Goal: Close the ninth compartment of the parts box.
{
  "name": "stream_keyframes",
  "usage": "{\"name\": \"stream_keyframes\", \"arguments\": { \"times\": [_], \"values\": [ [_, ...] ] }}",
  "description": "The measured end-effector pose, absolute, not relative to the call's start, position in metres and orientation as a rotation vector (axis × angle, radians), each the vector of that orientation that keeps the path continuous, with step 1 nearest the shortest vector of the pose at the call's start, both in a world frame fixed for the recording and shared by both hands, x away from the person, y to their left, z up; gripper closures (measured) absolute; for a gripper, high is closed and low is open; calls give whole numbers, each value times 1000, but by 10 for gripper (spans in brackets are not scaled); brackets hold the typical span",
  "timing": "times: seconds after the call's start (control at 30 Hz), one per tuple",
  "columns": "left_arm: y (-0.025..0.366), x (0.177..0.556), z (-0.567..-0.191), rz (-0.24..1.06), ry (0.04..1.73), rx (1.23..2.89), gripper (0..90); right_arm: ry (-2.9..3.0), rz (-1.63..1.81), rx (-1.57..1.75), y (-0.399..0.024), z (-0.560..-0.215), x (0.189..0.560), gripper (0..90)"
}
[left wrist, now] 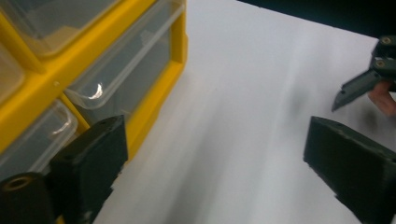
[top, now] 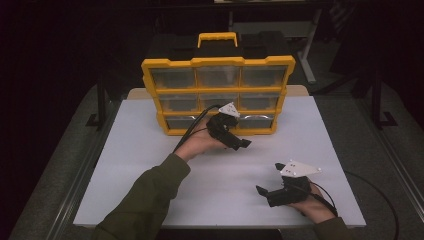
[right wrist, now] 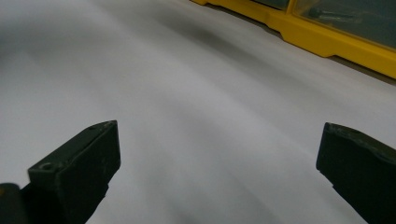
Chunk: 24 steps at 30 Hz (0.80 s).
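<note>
A yellow plastic organiser [top: 218, 95] stands upright at the far side of the white bench [top: 150, 170], its carry handle on top and three rows of clear drawers facing the person. The left hand-held gripper [top: 239, 141] hovers just in front of the bottom row, jaws spread wide with nothing between them; in the left gripper view the lower drawers [left wrist: 116, 79] sit just beside its left jaw. The right hand-held gripper [top: 265, 192] rests low near the bench's front edge, well apart from the organiser, its jaws likewise released and empty.

The work in hand looks like a bottom-row drawer. To do it well, the left gripper should probably square up to the drawer front, close on the lip rather than the smooth clear wall, and pull straight out, while the right gripper steadies the frame so the upright case does not tip or slide.

The frame is glossy, rigid moulded plastic; the drawers are thin, transparent and glinting; the bench top is matt and smooth.
</note>
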<state>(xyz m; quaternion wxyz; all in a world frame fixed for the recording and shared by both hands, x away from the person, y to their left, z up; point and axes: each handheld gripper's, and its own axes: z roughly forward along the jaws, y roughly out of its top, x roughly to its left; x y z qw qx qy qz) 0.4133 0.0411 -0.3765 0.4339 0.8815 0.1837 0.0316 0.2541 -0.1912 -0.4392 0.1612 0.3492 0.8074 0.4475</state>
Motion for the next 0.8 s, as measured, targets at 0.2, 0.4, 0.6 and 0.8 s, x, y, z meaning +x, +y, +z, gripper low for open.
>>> {"name": "stream_keyframes", "arguments": {
  "times": [0.2, 0.4, 0.6, 0.8],
  "values": [
    [49, 408, -378, 87, 447, 2203, 0, 2302, 1280, 998, -191, -440, 255, 0],
    [61, 403, -379, 88, 430, 2220, 0, 2297, 1281, 994, -191, -440, 255, 0],
    [73, 398, -380, 94, 453, 2206, 0, 2296, 1281, 1001, -190, -440, 255, 0],
    [84, 394, -382, 112, 455, 2210, 0, 2297, 1275, 1003, -190, -440, 255, 0]
  ]
}}
